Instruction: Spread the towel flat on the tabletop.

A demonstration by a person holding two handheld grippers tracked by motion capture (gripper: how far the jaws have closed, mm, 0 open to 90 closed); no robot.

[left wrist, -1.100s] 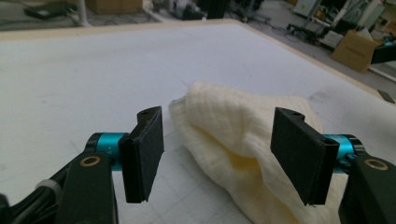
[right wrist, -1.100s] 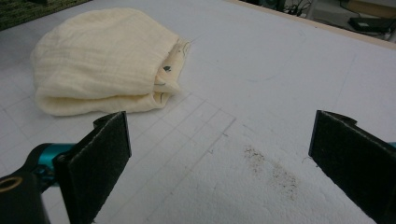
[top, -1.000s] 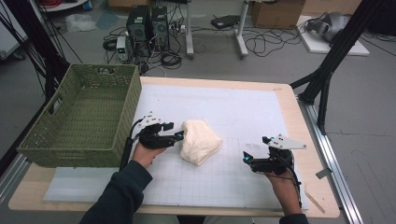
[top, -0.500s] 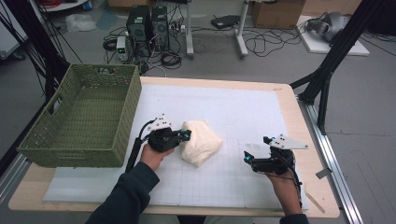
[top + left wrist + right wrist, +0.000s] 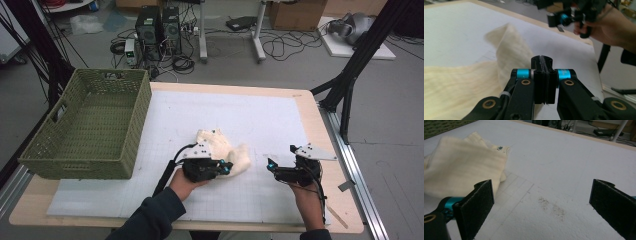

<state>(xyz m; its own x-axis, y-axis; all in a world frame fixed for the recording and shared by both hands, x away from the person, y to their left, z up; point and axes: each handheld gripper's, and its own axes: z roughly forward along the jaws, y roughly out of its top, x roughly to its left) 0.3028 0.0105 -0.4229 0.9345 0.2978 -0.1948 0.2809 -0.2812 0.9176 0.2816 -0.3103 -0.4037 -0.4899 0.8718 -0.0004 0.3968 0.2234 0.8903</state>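
Cream cloth (image 5: 220, 150), crumpled mid-surface (image 5: 260, 115) right of the green basket (image 5: 85, 130): left tool (image 5: 226, 168) clenched on its near edge, right tool (image 5: 272, 167) released nearby; thin pinch may slip when pulled.

cloth (image 5: 220, 147): cream | basket (image 5: 87, 132): green weave | mat (image 5: 280, 120): white, faint grid | tool pads (image 5: 477, 203): black
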